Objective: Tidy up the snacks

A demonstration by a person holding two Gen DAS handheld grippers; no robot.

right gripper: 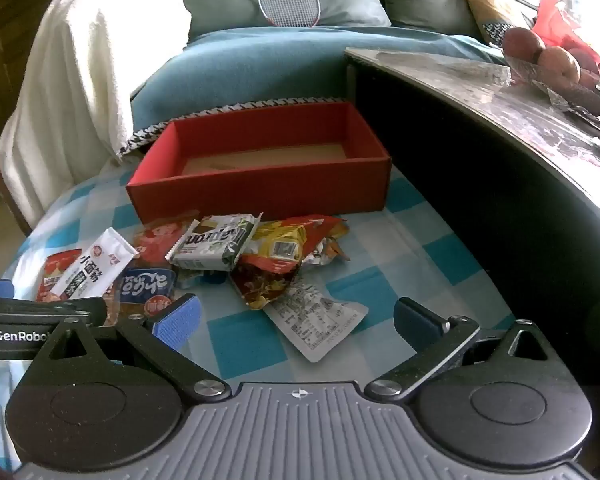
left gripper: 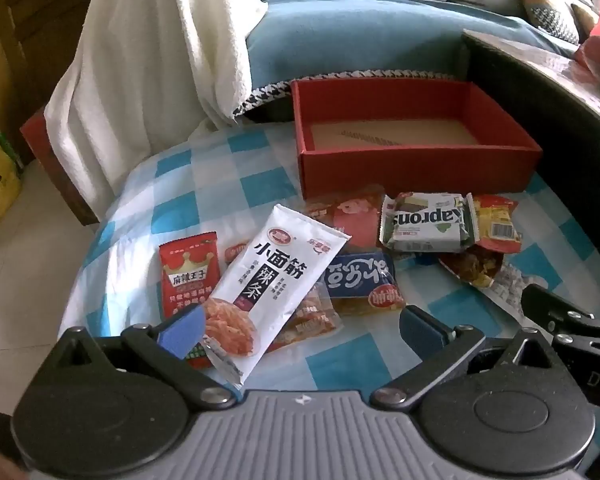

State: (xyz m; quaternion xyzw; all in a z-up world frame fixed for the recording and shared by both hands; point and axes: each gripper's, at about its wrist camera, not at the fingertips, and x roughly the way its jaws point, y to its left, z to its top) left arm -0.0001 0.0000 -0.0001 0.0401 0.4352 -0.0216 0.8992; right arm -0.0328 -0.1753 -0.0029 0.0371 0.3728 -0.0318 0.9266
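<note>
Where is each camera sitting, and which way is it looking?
Left wrist: on the left gripper, low over the blue checked cloth, facing the white snack packet and red cardboard box; its open blue-padded fingers show, plus the right gripper at the right edge.
Right wrist: on the right gripper, facing the silver label-printed packet and the box; its open fingers show, the left gripper at the left edge.
Shared: box, snack pile, cloth.
</note>
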